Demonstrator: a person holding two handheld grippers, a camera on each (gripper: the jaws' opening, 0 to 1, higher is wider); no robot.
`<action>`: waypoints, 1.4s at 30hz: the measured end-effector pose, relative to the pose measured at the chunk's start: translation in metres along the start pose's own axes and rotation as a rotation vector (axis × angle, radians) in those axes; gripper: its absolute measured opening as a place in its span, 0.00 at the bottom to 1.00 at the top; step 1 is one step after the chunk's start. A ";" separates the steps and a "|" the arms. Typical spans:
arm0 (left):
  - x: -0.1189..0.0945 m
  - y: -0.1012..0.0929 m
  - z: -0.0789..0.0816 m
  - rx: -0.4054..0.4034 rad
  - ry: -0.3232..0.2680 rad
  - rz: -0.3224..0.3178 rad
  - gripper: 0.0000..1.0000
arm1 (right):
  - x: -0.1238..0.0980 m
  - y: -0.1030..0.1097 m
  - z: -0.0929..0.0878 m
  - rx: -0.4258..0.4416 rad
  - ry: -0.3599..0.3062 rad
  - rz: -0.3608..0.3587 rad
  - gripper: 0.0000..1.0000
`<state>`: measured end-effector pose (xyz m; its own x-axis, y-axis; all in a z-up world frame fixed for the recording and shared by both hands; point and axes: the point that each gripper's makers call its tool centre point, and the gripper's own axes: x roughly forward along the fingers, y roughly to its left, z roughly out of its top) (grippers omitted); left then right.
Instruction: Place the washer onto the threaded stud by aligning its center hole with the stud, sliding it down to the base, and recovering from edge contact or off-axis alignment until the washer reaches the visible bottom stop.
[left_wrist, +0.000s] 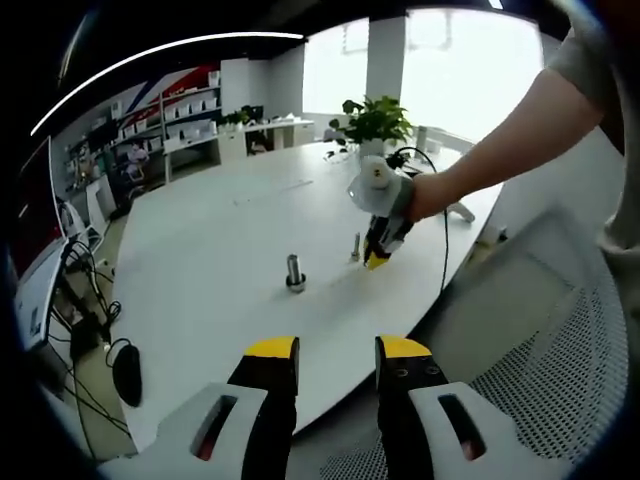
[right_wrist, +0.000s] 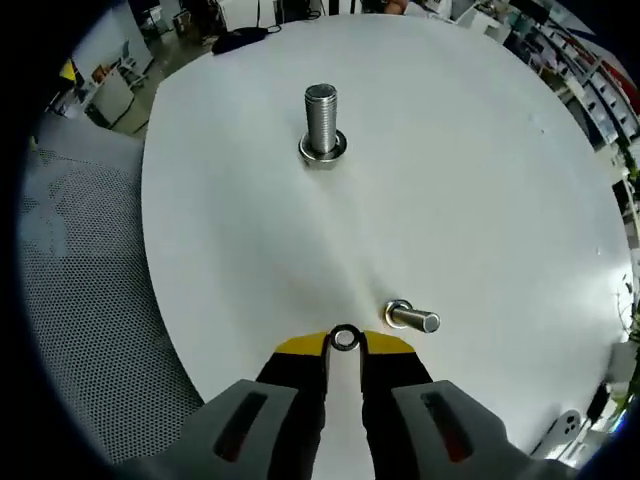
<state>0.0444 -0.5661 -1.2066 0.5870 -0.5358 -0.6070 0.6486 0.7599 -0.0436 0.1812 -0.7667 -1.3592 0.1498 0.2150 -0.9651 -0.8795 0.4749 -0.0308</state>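
Metal all through, the washer (right_wrist: 344, 339) is looking like a small, thin, stiff ring: light, hard and likely slick, so it should not bend but could easily twist or pop out of a loose pinch. Judging from the right gripper view, the sensible hold is across its outer edge, leaving the center hole free for the stud, and that is how it is sitting now. The right gripper (right_wrist: 344, 352) is carrying it at the very tips, its yellow-tipped fingers (right_wrist: 300, 352) closed in on the ring's rim from either side, hole showing between them.

It is hovering above the white bench (right_wrist: 480, 180), just beside a small bolt (right_wrist: 410, 318) standing there, and well short of the larger threaded stud (right_wrist: 322, 120) standing upright farther ahead; which of the two is the target I cannot tell for certain.

In the left gripper view, the left gripper (left_wrist: 335, 350) is hanging back near the bench edge, fingers (left_wrist: 272, 362) spread apart and holding nothing, while the person's hand (left_wrist: 425, 195) is working the other tool over the small bolt.
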 end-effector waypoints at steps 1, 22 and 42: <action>0.000 0.000 0.000 0.000 0.001 0.000 0.28 | -0.001 -0.002 -0.001 0.009 0.001 -0.001 0.13; 0.001 -0.002 -0.003 0.006 0.020 -0.012 0.28 | -0.039 -0.028 0.014 -0.019 -0.114 -0.062 0.13; 0.001 0.000 -0.004 -0.002 0.019 0.001 0.28 | -0.038 -0.033 0.036 -0.051 -0.132 -0.081 0.14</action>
<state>0.0435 -0.5650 -1.2101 0.5786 -0.5276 -0.6220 0.6467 0.7615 -0.0443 0.2213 -0.7597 -1.3118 0.2761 0.2895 -0.9165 -0.8835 0.4520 -0.1234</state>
